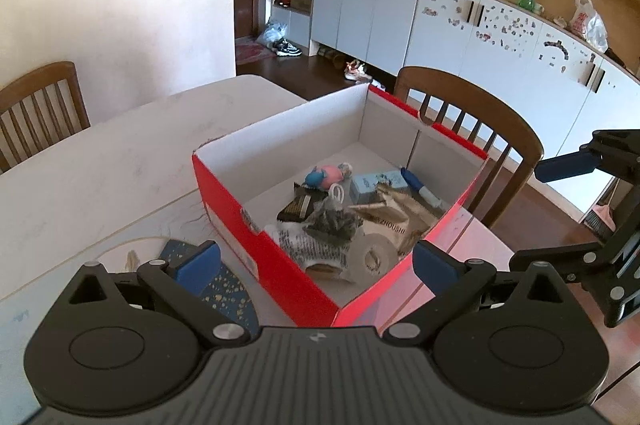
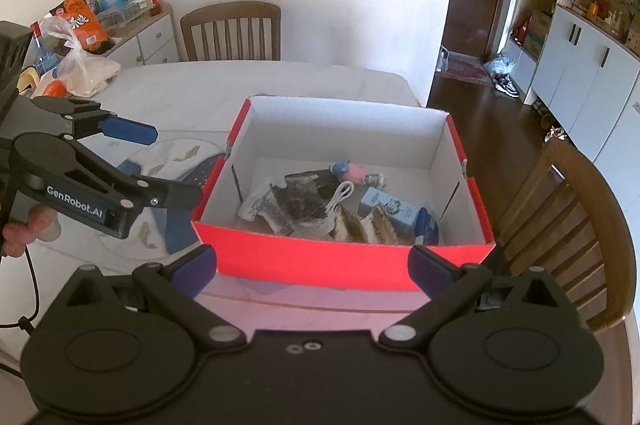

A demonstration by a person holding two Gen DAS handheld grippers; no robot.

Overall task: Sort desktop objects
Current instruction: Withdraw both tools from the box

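A red cardboard box (image 1: 224, 205) (image 2: 320, 257) with white inner walls stands on the pale table. Inside lie a pink and blue toy (image 1: 326, 175) (image 2: 352, 171), a light blue carton (image 1: 376, 183) (image 2: 390, 207), a blue pen (image 1: 420, 189), a roll of tape (image 1: 374, 255), a dark packet (image 1: 300, 207) and crumpled paper wrappers (image 2: 288, 209). My left gripper (image 1: 316, 265) hovers open before the box's near corner, nothing between its fingers. My right gripper (image 2: 312, 265) is open in front of the box's red side, also holding nothing.
A dark blue speckled mat (image 1: 224, 285) and a fish-patterned cloth (image 2: 176, 157) lie left of the box. Wooden chairs (image 1: 472, 121) (image 2: 232, 29) stand around the table. Plastic bags and snacks (image 2: 76, 65) crowd the far left. White cabinets (image 1: 500, 41) line the wall.
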